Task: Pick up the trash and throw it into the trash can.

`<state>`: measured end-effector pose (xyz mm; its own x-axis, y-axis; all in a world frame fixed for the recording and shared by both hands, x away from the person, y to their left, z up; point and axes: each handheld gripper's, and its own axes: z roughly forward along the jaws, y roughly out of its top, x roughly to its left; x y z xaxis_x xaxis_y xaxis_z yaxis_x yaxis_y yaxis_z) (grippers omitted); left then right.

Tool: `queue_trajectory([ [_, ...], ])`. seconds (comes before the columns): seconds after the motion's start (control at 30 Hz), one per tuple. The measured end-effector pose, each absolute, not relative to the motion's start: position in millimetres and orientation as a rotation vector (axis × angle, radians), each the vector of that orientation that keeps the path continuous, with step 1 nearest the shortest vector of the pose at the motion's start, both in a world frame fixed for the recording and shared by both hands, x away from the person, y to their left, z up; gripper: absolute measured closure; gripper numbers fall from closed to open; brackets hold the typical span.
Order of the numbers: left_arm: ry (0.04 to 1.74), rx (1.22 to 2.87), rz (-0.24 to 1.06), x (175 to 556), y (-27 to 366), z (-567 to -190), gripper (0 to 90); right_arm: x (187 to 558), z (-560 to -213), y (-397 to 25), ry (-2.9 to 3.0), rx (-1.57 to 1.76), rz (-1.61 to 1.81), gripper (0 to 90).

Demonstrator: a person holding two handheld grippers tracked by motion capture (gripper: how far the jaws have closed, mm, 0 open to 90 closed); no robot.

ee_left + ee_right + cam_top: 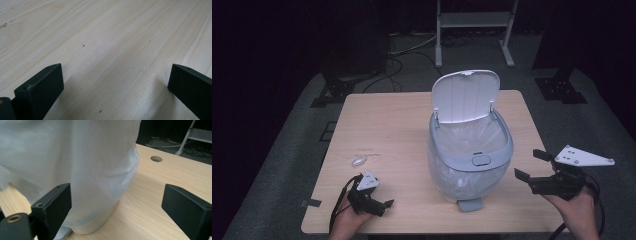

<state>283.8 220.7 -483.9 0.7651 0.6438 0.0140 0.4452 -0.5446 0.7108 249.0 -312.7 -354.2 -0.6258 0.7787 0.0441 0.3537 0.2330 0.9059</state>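
While the white pedal bin [469,160] stands with its lid [466,95] tipped up near the middle of the table [387,125], toward the near edge, the right tongs [532,167] hover wide and empty off the bin's right side. The left tongs [379,197] are spread wide too, holding nothing, low over the near left corner. A small pale scrap [358,161] lies just beyond them.
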Motion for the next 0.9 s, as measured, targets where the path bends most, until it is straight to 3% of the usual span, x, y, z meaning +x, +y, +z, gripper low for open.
queue_trajectory([
  [0.07,0.809,2.238,0.356,284,221,-484,0.0,250,-361,-313,2.076,1.052,1.350,1.6],
  [0.9,0.811,2.235,0.356,284,220,-484,0.0,261,-444,-329,2.076,1.210,1.193,1.5],
])
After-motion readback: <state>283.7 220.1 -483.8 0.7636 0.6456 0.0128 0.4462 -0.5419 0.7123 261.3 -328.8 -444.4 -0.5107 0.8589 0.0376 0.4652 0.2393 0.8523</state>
